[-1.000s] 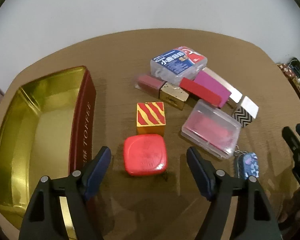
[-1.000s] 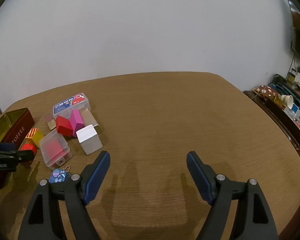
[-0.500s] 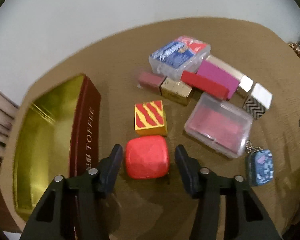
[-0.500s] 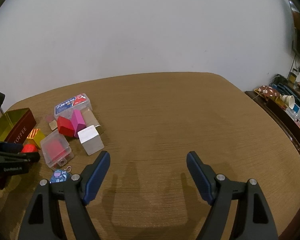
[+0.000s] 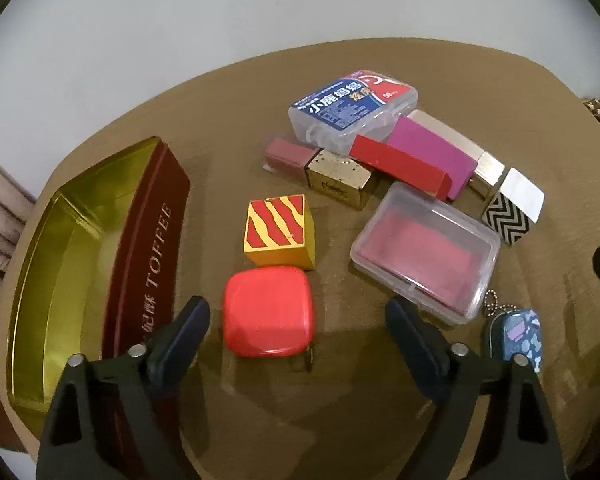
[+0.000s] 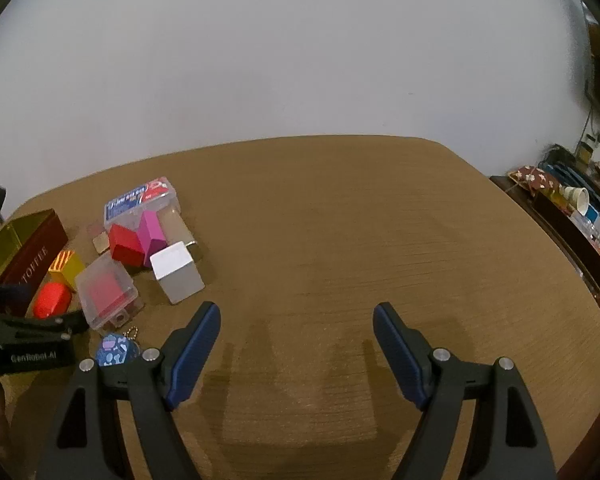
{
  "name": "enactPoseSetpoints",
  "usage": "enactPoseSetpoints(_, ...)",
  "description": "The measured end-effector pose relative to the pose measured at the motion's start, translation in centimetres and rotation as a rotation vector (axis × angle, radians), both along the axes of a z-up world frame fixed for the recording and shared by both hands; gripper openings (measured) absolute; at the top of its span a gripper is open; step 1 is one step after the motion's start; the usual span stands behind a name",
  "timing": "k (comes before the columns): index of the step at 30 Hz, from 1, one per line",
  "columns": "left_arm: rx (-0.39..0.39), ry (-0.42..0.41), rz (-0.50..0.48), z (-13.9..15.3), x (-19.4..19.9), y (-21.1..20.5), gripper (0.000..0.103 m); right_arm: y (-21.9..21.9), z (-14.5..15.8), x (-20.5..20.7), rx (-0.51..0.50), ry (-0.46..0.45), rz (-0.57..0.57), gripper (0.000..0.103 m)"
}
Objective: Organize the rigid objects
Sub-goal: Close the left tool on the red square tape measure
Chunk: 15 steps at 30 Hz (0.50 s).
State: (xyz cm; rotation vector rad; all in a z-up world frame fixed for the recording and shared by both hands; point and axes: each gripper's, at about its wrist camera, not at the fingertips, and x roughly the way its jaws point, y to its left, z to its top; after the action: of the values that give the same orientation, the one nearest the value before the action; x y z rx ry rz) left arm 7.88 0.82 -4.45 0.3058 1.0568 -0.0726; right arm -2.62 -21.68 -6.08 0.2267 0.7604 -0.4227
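Note:
My left gripper (image 5: 298, 330) is open just above the table. A red rounded case (image 5: 269, 310) lies between its fingers, nearer the left one, and touches neither. Behind it stands a red-and-yellow striped cube (image 5: 278, 229). An open gold toffee tin (image 5: 76, 256) with a dark red wall lies at the left. My right gripper (image 6: 296, 346) is open and empty over bare table. The pile also shows at the left of the right wrist view, with the red case (image 6: 52, 300) and the tin (image 6: 28, 252).
Behind and right lie a clear box with a blue label (image 5: 354, 108), a clear box with red contents (image 5: 426, 258), red (image 5: 400, 166) and magenta (image 5: 432, 152) blocks, a gold block (image 5: 338, 178), a zigzag box (image 5: 512, 210) and a blue keychain case (image 5: 518, 336). A cluttered shelf (image 6: 572, 216) stands off the table's right.
My left gripper closed toward the red case half a second ago and has now opened wide again and drawn back slightly. The case has turned a little. The right gripper has not moved.

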Motion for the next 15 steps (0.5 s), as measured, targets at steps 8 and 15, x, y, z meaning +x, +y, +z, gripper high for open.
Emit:
enactPoseSetpoints(8, 0.07, -0.049, -0.02, 0.9, 0.1, -1.5, 0.081, 0.4, -0.2, 0.3, -0.032, 0.038, 0.004, 0.081)
enactPoseSetpoints(15, -0.128, 0.054, 0.011, 0.5, 2.1, 2.3, 0.067, 0.7, -0.3, 0.5, -0.054, 0.065, 0.005, 0.081)
